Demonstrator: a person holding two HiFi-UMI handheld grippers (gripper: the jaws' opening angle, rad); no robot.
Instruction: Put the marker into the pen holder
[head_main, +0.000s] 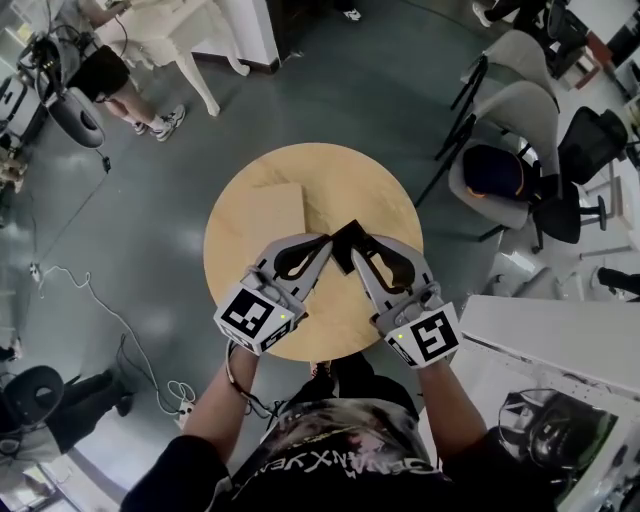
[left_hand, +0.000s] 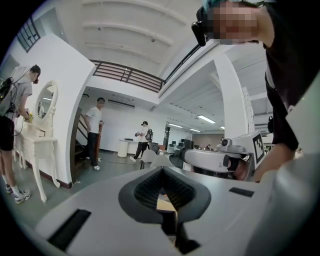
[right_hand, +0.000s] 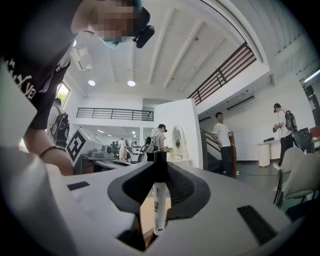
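Note:
A black pen holder (head_main: 347, 240) stands near the middle of the round wooden table (head_main: 300, 170), between my two grippers. My right gripper (head_main: 356, 252) is shut on the marker (right_hand: 159, 205), a white barrel with a black cap that stands upright between the fingers in the right gripper view; in the head view the marker is hidden by the jaws. My left gripper (head_main: 327, 241) is shut, its tip against the holder's left side. Whether it pinches the holder's rim is unclear. In the left gripper view the left gripper (left_hand: 162, 172) shows only a sliver of table through its hollow.
A pale rectangular board (head_main: 265, 215) lies on the table's left half. Chairs (head_main: 520, 120) stand to the right, and a white desk (head_main: 560, 330) sits close at the lower right. Cables (head_main: 90, 300) trail on the floor at left. People stand in the room.

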